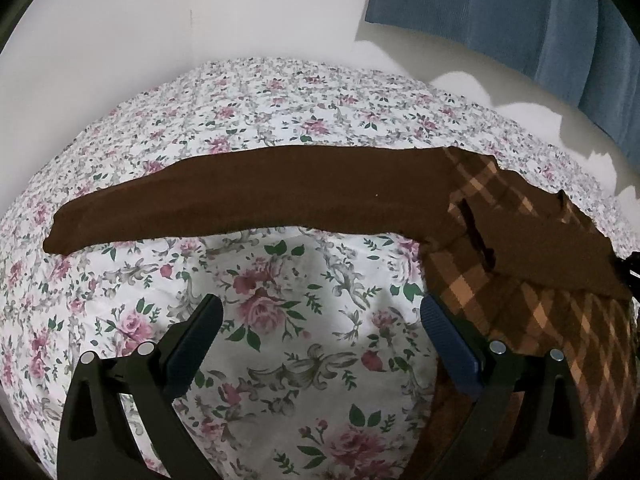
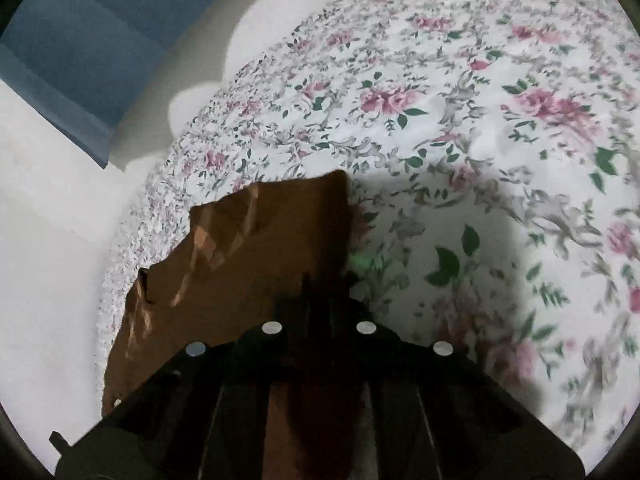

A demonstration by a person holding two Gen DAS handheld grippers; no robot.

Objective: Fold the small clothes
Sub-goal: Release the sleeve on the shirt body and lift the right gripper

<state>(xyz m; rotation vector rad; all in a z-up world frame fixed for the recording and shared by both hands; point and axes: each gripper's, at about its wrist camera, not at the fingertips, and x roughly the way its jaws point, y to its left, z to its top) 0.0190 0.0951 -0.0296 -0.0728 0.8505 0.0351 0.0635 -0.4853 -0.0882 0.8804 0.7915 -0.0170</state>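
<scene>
Brown knit garment [image 1: 248, 192], plaid-patterned body at one end, lies on the floral bed [image 1: 280, 112]; it likely handles as light, limp and non-slip. Left gripper [image 1: 320, 344] fingers stand spread, empty. Right gripper [image 2: 320, 292] fingers pinch a lifted garment edge; grasping at hems or corners is advisable.

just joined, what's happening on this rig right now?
A person with a handheld gripper in each hand is folding a small brown garment with an orange plaid body on a floral bedsheet. The right gripper is shut on an edge of the fabric. The left gripper is open above the sheet, holding nothing. One plain brown sleeve lies stretched out flat across the bed, not yet folded in.
</scene>
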